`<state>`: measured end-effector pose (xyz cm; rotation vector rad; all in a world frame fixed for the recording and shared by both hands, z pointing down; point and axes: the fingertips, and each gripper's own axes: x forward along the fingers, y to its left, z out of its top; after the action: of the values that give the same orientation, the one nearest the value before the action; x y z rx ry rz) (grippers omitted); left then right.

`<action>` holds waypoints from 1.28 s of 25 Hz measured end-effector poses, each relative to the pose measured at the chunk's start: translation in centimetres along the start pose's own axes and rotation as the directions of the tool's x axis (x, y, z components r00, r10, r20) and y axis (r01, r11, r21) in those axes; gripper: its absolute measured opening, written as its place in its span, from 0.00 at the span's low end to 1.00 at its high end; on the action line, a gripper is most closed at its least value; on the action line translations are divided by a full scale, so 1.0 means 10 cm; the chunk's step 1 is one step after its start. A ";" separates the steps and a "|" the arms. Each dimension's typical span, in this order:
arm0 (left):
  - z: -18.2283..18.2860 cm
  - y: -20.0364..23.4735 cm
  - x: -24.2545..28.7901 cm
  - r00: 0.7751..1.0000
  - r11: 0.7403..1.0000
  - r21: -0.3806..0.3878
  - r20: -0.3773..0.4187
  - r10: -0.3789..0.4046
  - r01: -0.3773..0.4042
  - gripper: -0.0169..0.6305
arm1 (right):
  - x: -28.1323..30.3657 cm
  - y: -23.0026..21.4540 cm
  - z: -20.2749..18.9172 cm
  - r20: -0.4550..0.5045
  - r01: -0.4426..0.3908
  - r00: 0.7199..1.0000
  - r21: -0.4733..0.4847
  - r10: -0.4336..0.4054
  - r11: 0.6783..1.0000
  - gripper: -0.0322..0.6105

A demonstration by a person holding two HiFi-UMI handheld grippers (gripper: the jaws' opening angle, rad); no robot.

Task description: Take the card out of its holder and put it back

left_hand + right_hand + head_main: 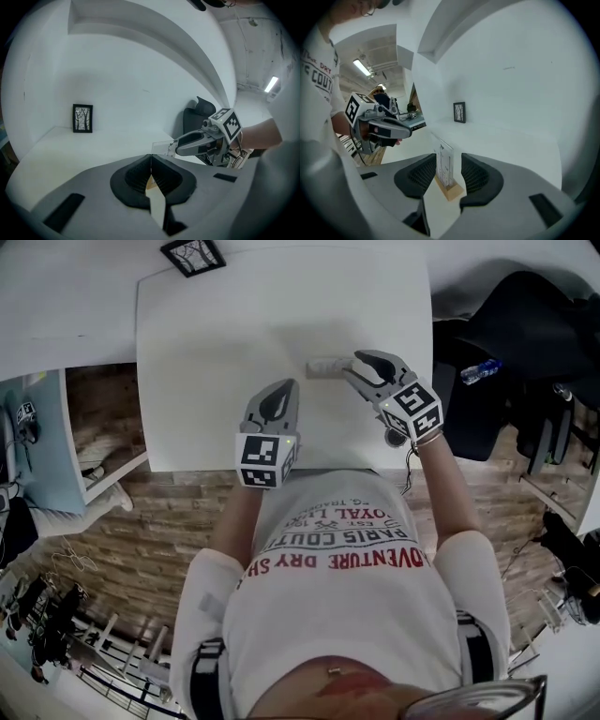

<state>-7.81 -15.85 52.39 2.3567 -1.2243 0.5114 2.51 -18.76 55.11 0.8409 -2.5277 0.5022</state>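
Observation:
A clear card holder [323, 367] on a small wooden base [451, 191] stands on the white table [216, 334], with a printed card [444, 164] upright in it. My right gripper [357, 361] is open, its jaws on either side of the holder and not pressing on it. In the left gripper view the holder [163, 148] shows just ahead of the right gripper [176, 146]. My left gripper [283, 388] hovers near the table's front edge, left of the holder and apart from it. Its jaws are shut together [151, 171], and I see nothing held between them.
A small black picture frame [192, 255] stands at the table's far edge. A black chair [525, 324] with a plastic bottle [480, 369] on it is to the right of the table. The person's torso is close to the near edge.

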 end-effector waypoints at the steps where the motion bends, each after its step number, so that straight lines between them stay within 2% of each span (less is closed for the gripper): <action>1: -0.01 0.00 0.01 1.000 1.000 0.003 -0.005 -0.004 0.004 0.06 | 0.02 0.00 0.01 -0.013 -0.021 1.000 -0.039 0.021 0.999 0.32; 4: -0.01 0.02 0.03 1.000 1.000 0.006 -0.007 -0.009 0.009 0.06 | 0.08 0.02 -0.02 -0.065 -0.101 0.994 -0.124 0.093 0.987 0.32; 9: -0.01 0.05 0.04 1.000 1.000 -0.001 -0.013 -0.002 0.002 0.06 | 0.18 0.15 -0.09 -0.128 -0.241 0.967 -0.163 0.222 0.957 0.31; 14: -0.06 0.08 0.04 1.000 1.000 0.002 -0.025 0.003 -0.003 0.06 | 0.28 0.26 -0.13 -0.204 -0.320 0.941 -0.266 0.271 0.910 0.20; 19: -0.15 0.10 0.04 0.999 1.000 0.007 -0.048 0.010 -0.009 0.06 | 0.33 0.22 -0.13 -0.189 -0.360 0.928 -0.235 0.321 0.903 0.14; 26: -0.19 0.12 0.05 0.998 1.000 0.026 -0.067 0.015 -0.013 0.06 | 0.31 0.26 -0.17 -0.195 -0.475 0.877 -0.217 0.439 0.853 0.11; 32: -0.18 0.12 0.06 0.998 1.000 0.024 -0.064 0.019 -0.017 0.06 | 0.29 0.21 -0.18 -0.201 -0.506 0.860 -0.215 0.469 0.835 0.11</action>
<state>-8.71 -15.90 54.38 2.3320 -1.2178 0.6052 -0.41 -17.72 57.59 0.0446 -2.5877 0.3490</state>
